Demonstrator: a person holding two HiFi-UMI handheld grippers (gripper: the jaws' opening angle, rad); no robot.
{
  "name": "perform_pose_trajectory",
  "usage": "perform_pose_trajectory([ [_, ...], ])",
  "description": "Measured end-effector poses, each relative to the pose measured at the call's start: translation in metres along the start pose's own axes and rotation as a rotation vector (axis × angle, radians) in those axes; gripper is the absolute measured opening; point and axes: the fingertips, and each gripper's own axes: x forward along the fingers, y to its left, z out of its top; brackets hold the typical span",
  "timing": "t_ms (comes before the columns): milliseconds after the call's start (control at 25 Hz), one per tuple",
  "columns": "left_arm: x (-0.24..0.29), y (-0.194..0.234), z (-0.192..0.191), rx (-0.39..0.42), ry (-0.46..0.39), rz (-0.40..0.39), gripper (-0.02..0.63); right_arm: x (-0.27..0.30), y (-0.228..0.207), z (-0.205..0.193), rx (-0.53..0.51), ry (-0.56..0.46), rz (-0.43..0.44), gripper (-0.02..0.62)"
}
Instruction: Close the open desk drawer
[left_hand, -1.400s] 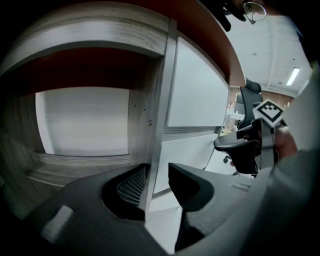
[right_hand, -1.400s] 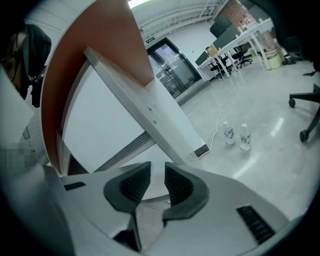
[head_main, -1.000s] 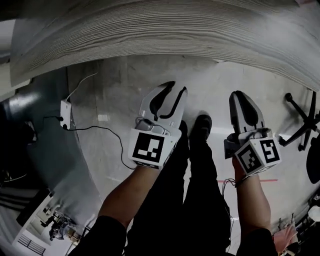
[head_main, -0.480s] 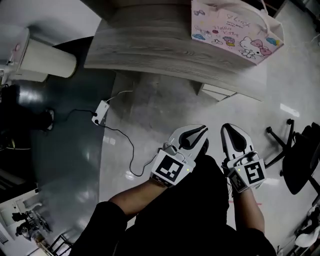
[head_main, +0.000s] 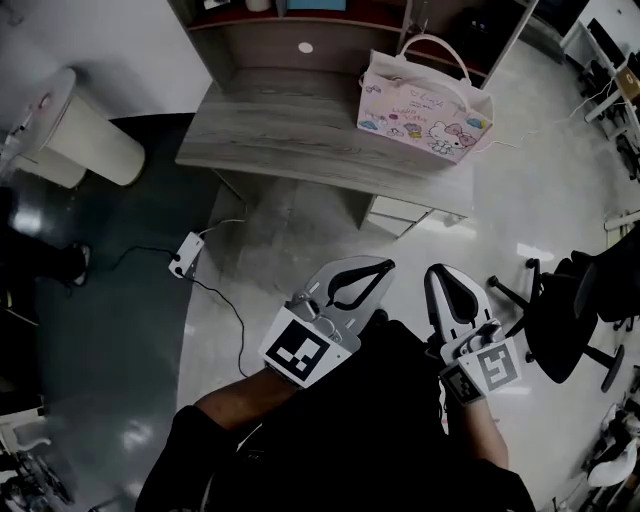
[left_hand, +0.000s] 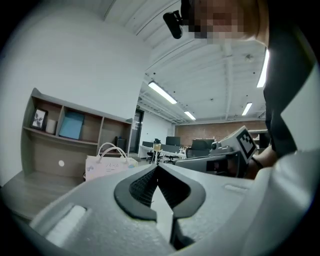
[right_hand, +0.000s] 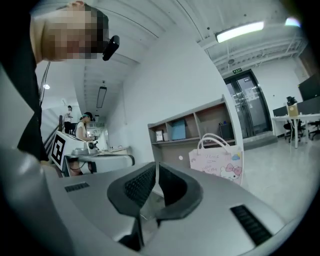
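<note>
White cylindrical unit (head_main: 95, 125) stands on the floor far left. A power strip (head_main: 185, 255) with its cable lies on the floor nearby. Wood desk (head_main: 290, 140) at top centre carries a pink bag (head_main: 425, 105) at its right end. Drawer (head_main: 405, 212) sits under the desk's right end, front jutting past the edge, well apart from both tools. Left tool (head_main: 386, 265) is closed, tips together, empty. Right tool (head_main: 437, 272) is just beside it; its jaws have just been closing, tips meeting, nothing between. Office chair (head_main: 560, 320) far right.
</note>
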Motion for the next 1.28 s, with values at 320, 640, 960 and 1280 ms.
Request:
perform_pose_trajectory([
  [320, -0.012, -0.060, 0.053, 0.150, -0.028, -0.101, 0.006, -0.052, 0.022, 0.050, -0.053, -0.075, 0.040, 0.031],
  [640, 0.011, -0.082, 0.080, 0.229, -0.008, -0.070, 0.006, -0.078, 0.011, 0.073, -0.088, -0.088, 0.097, 0.014],
  [960, 0.022, -0.098, 0.079, 0.194, 0.017, -0.040, 0.006, -0.094, 0.012, 0.071, -0.108, -0.074, 0.150, 0.011],
  [1280, 0.025, -0.109, 0.073, 0.202, 0.039, -0.040, 0.006, -0.109, -0.002, 0.070, -0.087, -0.068, 0.104, 0.011],
])
